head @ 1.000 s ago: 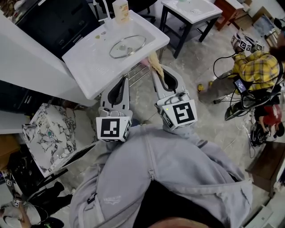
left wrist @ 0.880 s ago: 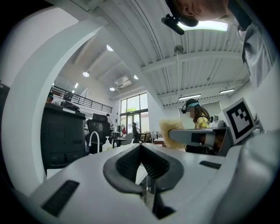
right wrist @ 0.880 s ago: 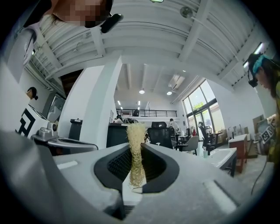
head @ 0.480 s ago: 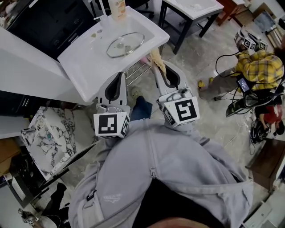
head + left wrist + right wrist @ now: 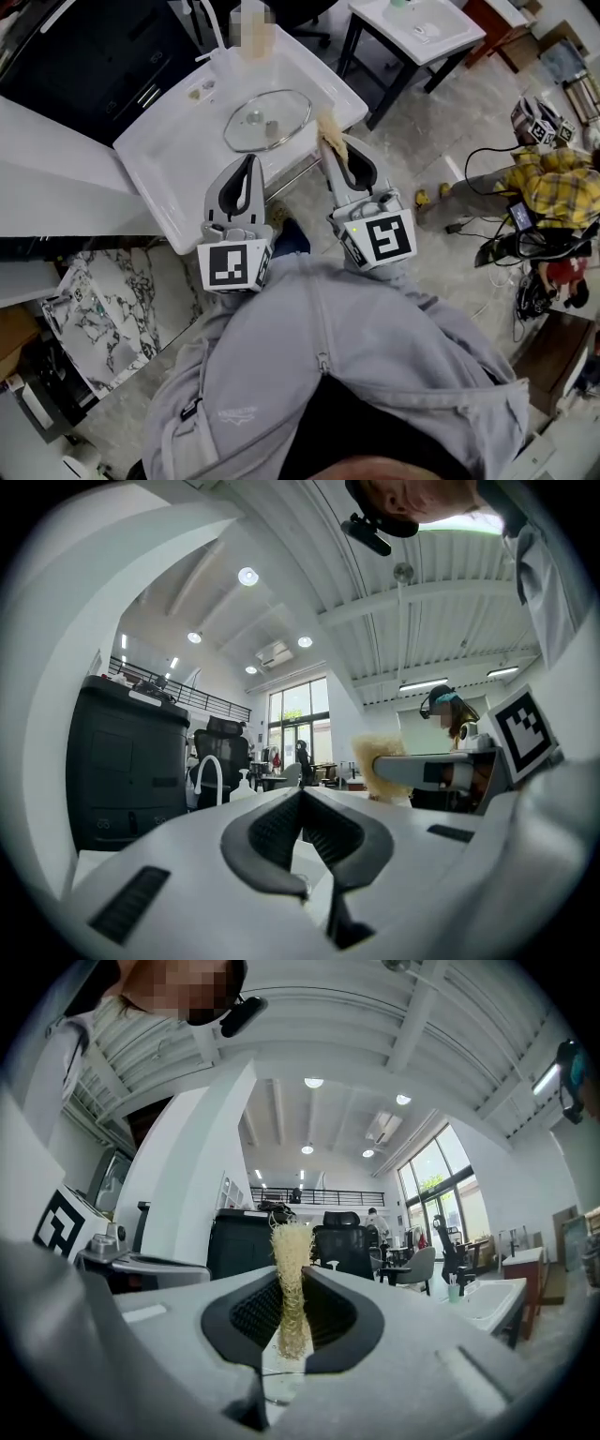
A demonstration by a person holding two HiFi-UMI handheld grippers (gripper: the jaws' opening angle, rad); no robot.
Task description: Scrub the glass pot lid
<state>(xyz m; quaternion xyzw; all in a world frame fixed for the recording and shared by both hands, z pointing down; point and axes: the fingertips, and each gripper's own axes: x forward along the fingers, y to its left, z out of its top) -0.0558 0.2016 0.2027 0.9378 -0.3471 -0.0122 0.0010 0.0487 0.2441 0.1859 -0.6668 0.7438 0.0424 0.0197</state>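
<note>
Glass lid point(image 5: 267, 119) is laid in the white sink point(image 5: 178, 155); a fibrous scrubber point(image 5: 327, 127) is clamped by the right gripper point(image 5: 334, 150), and the left gripper point(image 5: 248, 163) is clenched empty.

No legible text, label, brand, number or sign in any view.

The left tool point(image 5: 249, 161) now reaches over the white basin's rim point(image 5: 157, 183), and the right tool point(image 5: 333, 147) brings its pale fibre scrubber point(image 5: 327, 127) close beside the round glass pot lid point(image 5: 267, 119).
</note>
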